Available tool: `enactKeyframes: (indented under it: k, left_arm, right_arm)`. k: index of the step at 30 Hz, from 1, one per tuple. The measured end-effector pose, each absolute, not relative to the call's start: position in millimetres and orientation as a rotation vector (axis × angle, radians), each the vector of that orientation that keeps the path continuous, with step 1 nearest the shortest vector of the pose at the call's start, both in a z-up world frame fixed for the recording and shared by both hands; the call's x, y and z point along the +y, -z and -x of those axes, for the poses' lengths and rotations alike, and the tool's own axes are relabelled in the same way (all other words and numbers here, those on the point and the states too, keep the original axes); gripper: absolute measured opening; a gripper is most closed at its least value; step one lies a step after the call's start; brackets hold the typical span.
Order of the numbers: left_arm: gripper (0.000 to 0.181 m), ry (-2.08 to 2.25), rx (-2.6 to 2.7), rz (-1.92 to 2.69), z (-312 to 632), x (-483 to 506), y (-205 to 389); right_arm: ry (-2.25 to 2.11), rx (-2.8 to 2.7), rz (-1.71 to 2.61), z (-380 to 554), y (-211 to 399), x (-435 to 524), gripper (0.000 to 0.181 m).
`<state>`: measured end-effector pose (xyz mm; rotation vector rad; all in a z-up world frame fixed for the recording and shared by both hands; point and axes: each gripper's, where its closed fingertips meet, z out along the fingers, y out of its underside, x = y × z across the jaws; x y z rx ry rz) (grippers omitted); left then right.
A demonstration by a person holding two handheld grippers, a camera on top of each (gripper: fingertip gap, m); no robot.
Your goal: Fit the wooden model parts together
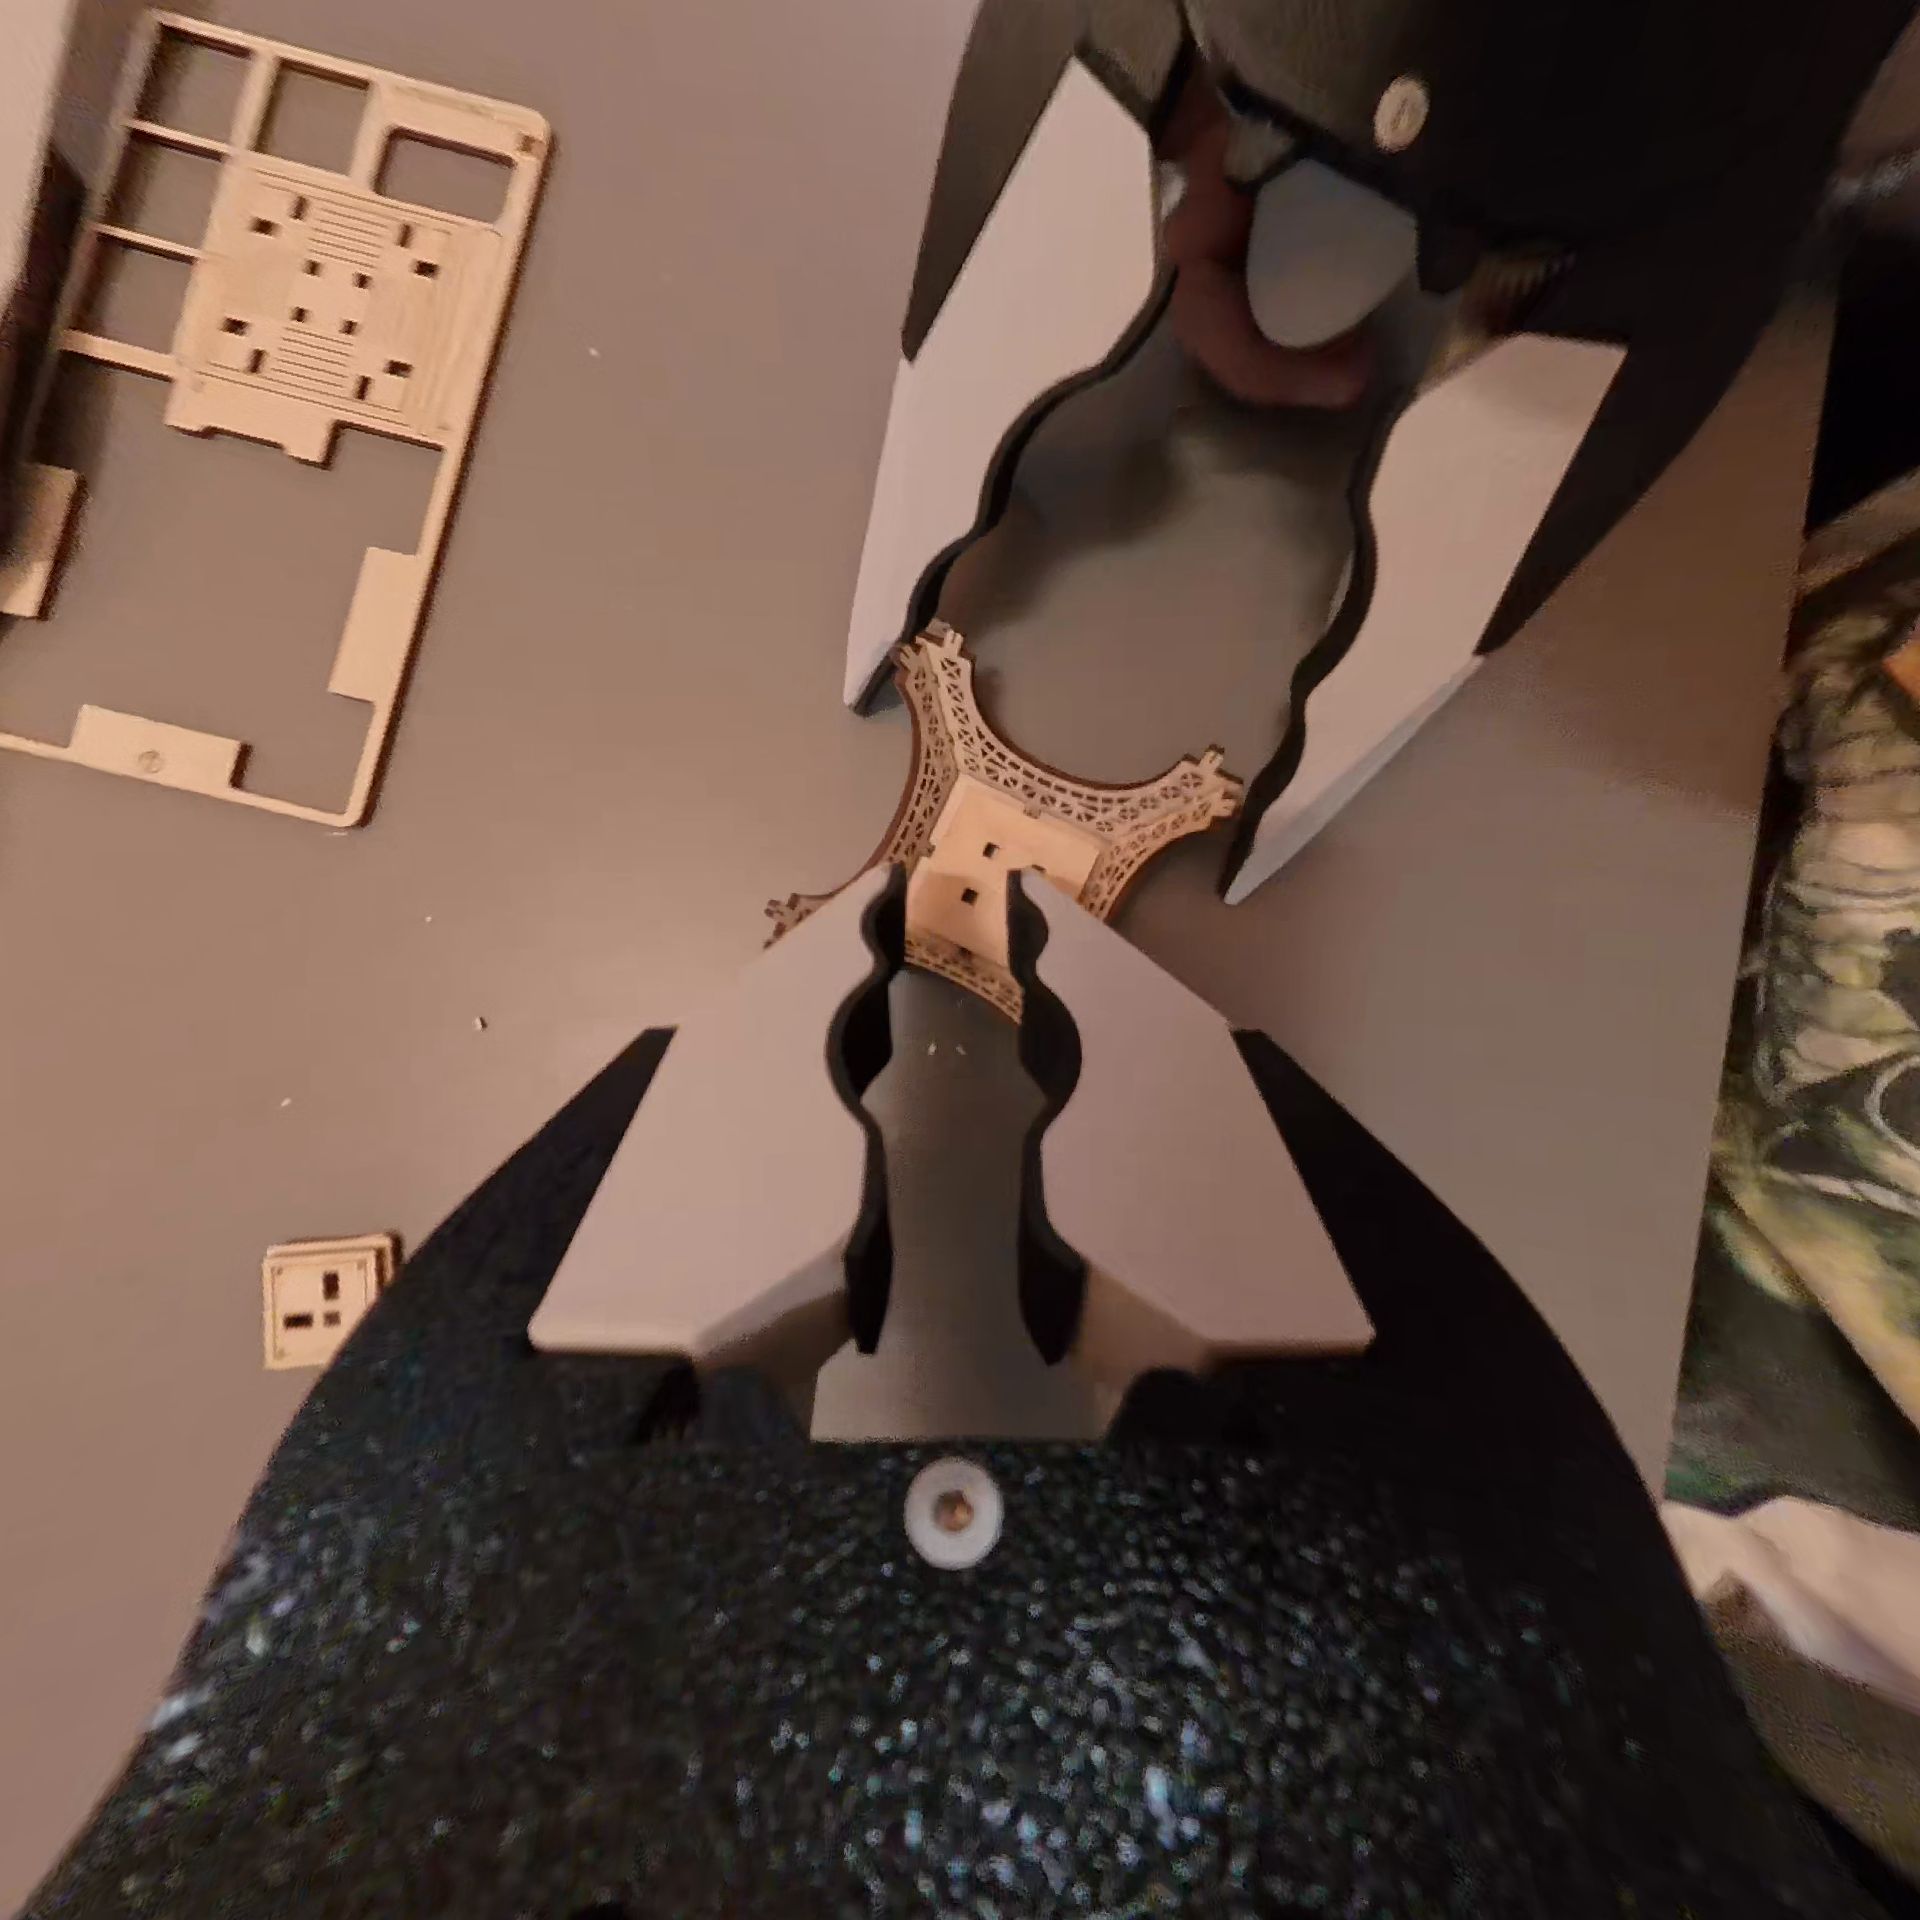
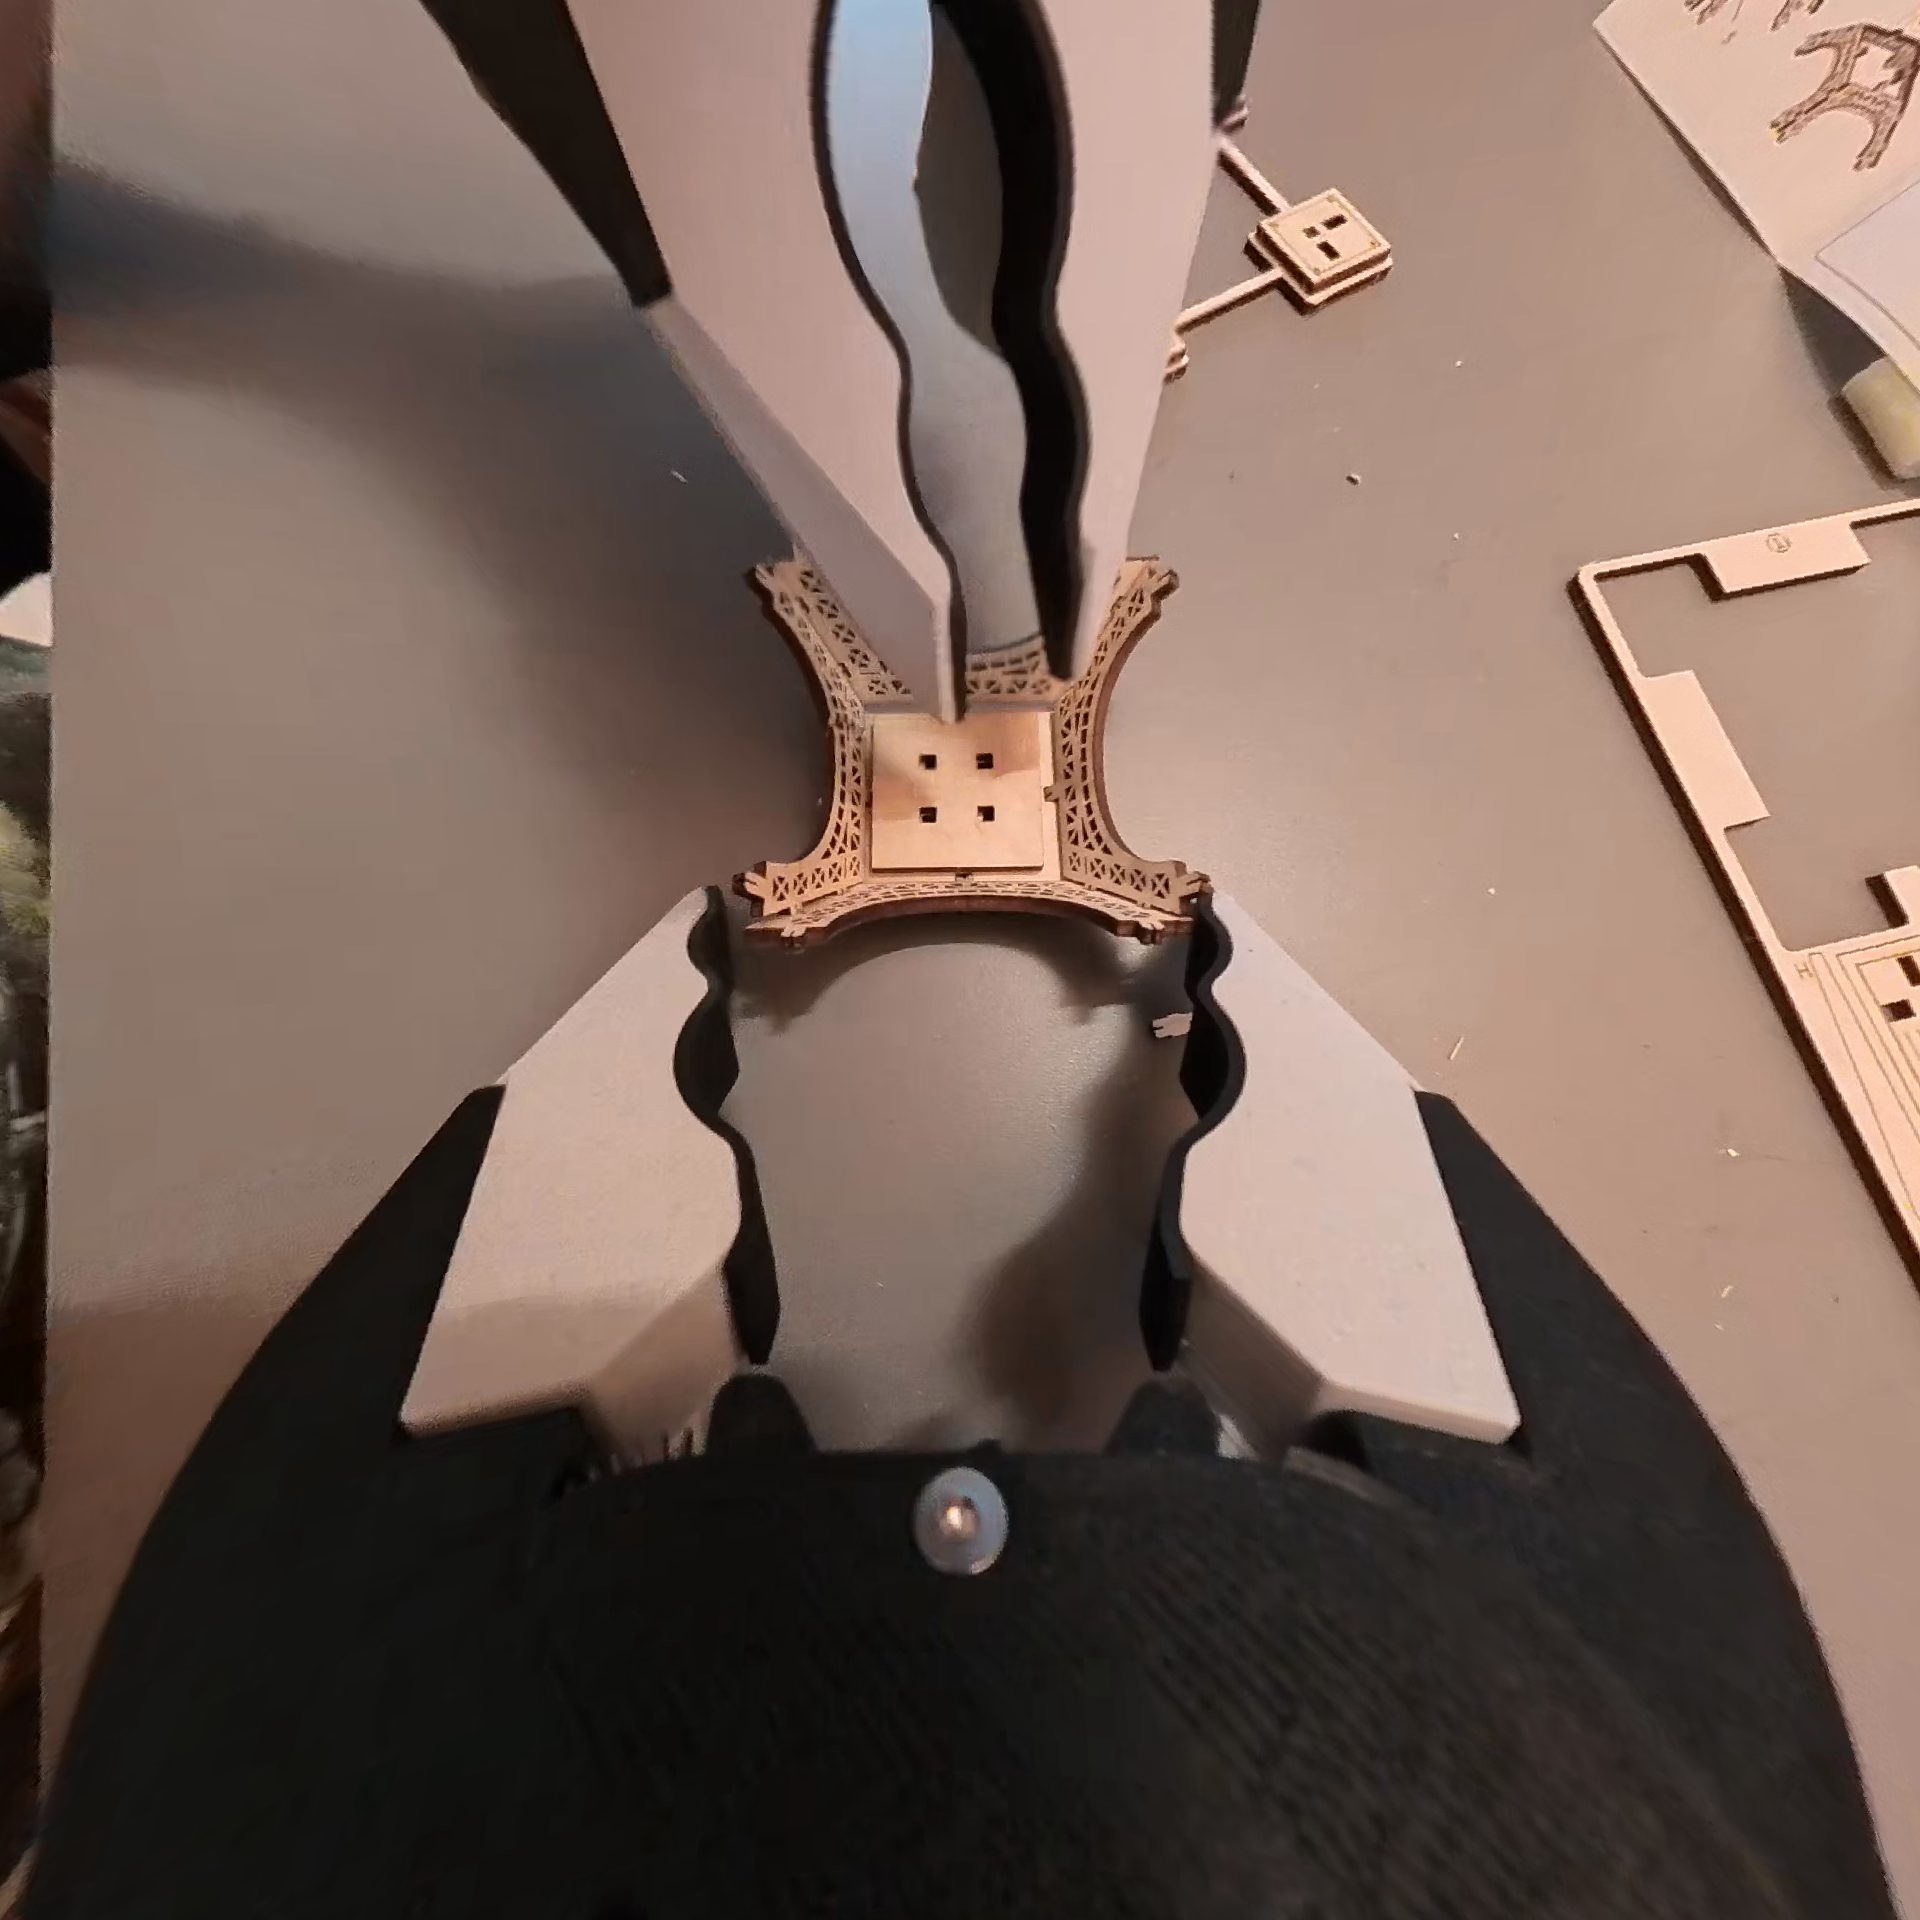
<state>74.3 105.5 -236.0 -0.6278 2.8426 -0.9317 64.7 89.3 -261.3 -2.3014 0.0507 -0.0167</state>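
Observation:
A small wooden lattice tower base (image 2: 956, 800) with four splayed legs and a square top plate with four holes stands on the grey table (image 2: 416, 623); it also shows in the left wrist view (image 1: 1039, 821). My left gripper (image 1: 958, 883) is narrowly open, and its fingertips (image 2: 940, 696) rest on the far edge of the top plate with nothing seen pinched between them. My right gripper (image 2: 961, 909) is wide open, with its fingertips (image 2: 717, 914) just outside the two near legs. It reaches in from the top of the left wrist view (image 1: 1060, 800).
A punched-out wooden sheet (image 1: 260, 416) lies at the left and shows at the right of the right wrist view (image 2: 1766, 831). Small square wooden pieces (image 1: 322, 1299) (image 2: 1320, 244) lie loose. A paper sheet (image 2: 1766, 125) is at the far right. Patterned cloth (image 1: 1818, 1039) borders the table.

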Motion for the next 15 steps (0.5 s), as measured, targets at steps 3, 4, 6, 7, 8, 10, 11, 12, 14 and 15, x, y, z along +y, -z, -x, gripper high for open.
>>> enactKeyframes:
  k: [3,4,6,7,8,10,11,12,14,15]
  left_arm:
    - [0.021,1.024,2.763,0.596,-64,102,229]
    - [0.024,1.024,2.747,0.538,-57,102,230]
    - [0.027,0.954,2.698,0.43,-45,104,235]
    - [0.028,0.918,2.652,0.384,-43,105,237]
    - [0.029,0.898,2.598,0.347,-41,104,237]
    - [0.031,0.864,2.508,0.294,-39,101,238]
    - [0.032,0.833,2.466,0.282,-40,100,239]
    - [0.035,0.786,2.424,0.267,-41,101,240]
    - [0.04,0.662,2.351,0.214,-44,105,244]
    - [0.041,0.608,2.312,0.175,-45,106,245]
  right_arm:
    - [0.014,0.05,2.301,-66,261,90,0.086]
    - [0.013,0.052,2.3,-66,261,90,0.085]
    - [0.005,0.054,2.297,-66,261,91,0.084]
    - [0.006,0.056,2.297,-67,261,91,0.083]
    - [0.011,0.054,2.298,-67,261,91,0.083]
    - [0.018,0.047,2.3,-67,261,92,0.082]
    - [0.018,0.047,2.299,-67,261,92,0.082]
    - [0.018,0.045,2.299,-67,261,92,0.082]
    - [0.025,0.04,2.297,-67,261,92,0.081]
    - [0.035,0.034,2.295,-66,260,92,0.081]
